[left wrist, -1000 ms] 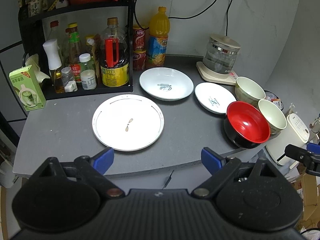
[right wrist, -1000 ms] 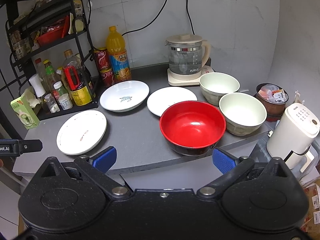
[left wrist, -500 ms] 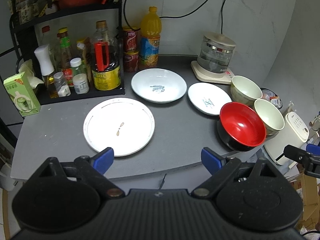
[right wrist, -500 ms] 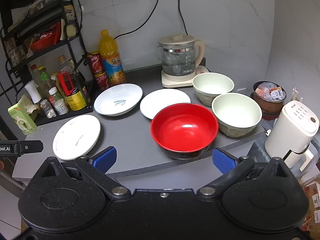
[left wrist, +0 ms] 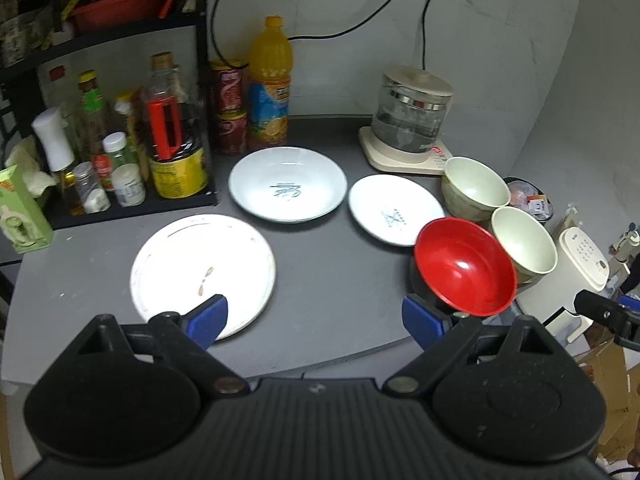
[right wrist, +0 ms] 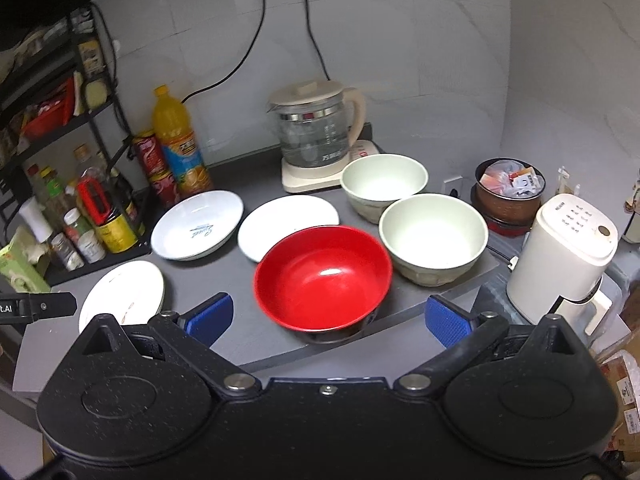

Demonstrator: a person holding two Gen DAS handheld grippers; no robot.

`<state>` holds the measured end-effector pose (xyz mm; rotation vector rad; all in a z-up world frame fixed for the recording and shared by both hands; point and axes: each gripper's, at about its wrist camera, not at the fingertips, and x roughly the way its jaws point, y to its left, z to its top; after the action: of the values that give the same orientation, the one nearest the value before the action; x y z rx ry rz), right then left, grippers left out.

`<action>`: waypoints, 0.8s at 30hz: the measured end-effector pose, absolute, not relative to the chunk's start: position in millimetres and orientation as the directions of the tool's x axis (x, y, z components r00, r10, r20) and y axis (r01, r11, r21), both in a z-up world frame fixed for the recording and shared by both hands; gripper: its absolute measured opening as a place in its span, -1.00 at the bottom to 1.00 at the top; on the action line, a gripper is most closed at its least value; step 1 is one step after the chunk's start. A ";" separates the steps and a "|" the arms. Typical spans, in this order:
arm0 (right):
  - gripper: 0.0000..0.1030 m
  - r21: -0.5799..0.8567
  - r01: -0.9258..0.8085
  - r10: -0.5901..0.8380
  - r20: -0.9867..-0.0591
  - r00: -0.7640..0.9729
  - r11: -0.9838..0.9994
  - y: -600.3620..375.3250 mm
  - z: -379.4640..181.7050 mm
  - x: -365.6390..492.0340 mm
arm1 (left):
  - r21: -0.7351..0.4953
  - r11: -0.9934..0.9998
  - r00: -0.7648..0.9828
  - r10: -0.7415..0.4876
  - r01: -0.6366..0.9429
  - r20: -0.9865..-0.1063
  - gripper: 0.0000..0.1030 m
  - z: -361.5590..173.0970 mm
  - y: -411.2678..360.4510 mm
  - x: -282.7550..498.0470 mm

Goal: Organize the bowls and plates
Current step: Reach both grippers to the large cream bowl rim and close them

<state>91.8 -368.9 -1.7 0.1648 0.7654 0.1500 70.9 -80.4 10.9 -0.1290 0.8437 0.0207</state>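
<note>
both claws are spread wide and hold nothing. nearest the left claw (left wrist: 316, 316) is the flat white plate (left wrist: 202, 270), lying at the front-left of the grey table (left wrist: 328, 300); its near rim sits just behind the left blue pad, so the plate lies ahead and slightly left of that claw. nearest the right claw (right wrist: 326, 314) is the red bowl (right wrist: 323, 276), almost dead centre between its pads and close to the table's front edge, so the right claw is plainly the closer one to it. just right of the red bowl stands 1 pale green bowl (right wrist: 434, 236), with a second pale green bowl (right wrist: 384, 186) behind it, the 2 close together. farther back lie the small white plate (right wrist: 286, 222), partly hidden by the red bowl's rim, and the deep white dish (right wrist: 198, 224) to its left. at the back are a glass kettle (right wrist: 316, 136) and an orange drink bottle (right wrist: 178, 144). nothing is stacked yet; i judge the red bowl the likely first pick, reached straight ahead.
</note>
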 end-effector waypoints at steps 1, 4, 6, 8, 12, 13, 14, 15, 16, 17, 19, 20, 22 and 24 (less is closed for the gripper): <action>1.00 0.207 -0.074 0.197 -0.673 0.713 0.976 -372.0 -2.1 93.1 | -0.114 0.992 0.666 -0.045 -0.061 -0.745 0.80 10.8 -82.9 74.7; 1.00 0.211 -0.058 0.187 -0.670 0.719 0.976 -379.3 -3.2 96.8 | -0.129 0.991 0.664 -0.071 -0.039 -0.744 0.80 9.8 -91.1 87.3; 1.00 0.209 -0.040 0.173 -0.670 0.722 0.977 -384.5 -5.3 100.9 | -0.125 0.992 0.662 -0.081 -0.019 -0.745 0.80 9.0 -98.1 96.6; 1.00 0.200 -0.013 0.149 -0.678 0.720 0.980 -389.4 -8.4 106.3 | -0.125 0.992 0.658 -0.093 -0.002 -0.748 0.80 6.8 -105.4 106.9; 1.00 0.201 0.020 0.127 -0.692 0.711 0.979 -399.2 -16.4 117.1 | -0.133 0.991 0.643 -0.121 0.030 -0.756 0.80 0.3 -120.2 132.2; 1.00 0.208 0.030 0.127 -0.699 0.703 0.978 -402.0 -19.3 121.5 | -0.133 0.990 0.641 -0.128 0.041 -0.757 0.80 -1.6 -124.5 138.2; 1.00 0.212 0.041 0.123 -0.704 0.700 0.976 -404.9 -21.3 125.1 | -0.134 0.989 0.638 -0.140 0.057 -0.757 0.80 -3.5 -129.8 145.9; 1.00 0.211 0.055 0.113 -0.708 0.697 0.976 -407.4 -23.5 128.7 | -0.135 0.988 0.636 -0.149 0.071 -0.757 0.80 -4.7 -133.3 151.6; 1.00 0.207 0.068 0.103 -0.711 0.696 0.976 -409.9 -25.2 132.3 | -0.135 0.987 0.634 -0.161 0.089 -0.757 0.80 -6.9 -138.6 160.0; 1.00 0.205 0.078 0.094 -0.713 0.695 0.976 -412.5 -27.1 136.7 | -0.136 0.985 0.629 -0.172 0.105 -0.758 0.80 -9.4 -142.9 167.8; 1.00 0.205 0.103 0.078 -0.718 0.692 0.973 -417.8 -30.0 144.5 | -0.138 0.982 0.612 -0.190 0.132 -0.768 0.78 -15.6 -153.5 185.5; 1.00 0.209 0.118 0.071 -0.721 0.689 0.971 -420.9 -31.5 148.8 | -0.143 0.979 0.604 -0.204 0.148 -0.770 0.78 -17.9 -158.1 192.8; 1.00 0.218 0.135 0.066 -0.720 0.691 0.966 -427.6 -35.7 156.8 | -0.147 0.972 0.593 -0.230 0.185 -0.772 0.76 -23.3 -169.9 209.0; 0.94 0.206 0.149 0.050 -0.728 0.683 0.967 -432.4 -41.1 165.1 | -0.150 0.966 0.584 -0.246 0.209 -0.774 0.76 -28.1 -179.8 224.1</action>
<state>165.1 -432.4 -41.1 0.2587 0.8191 -0.0565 224.1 -179.8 -28.1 -0.0447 0.9098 -0.2654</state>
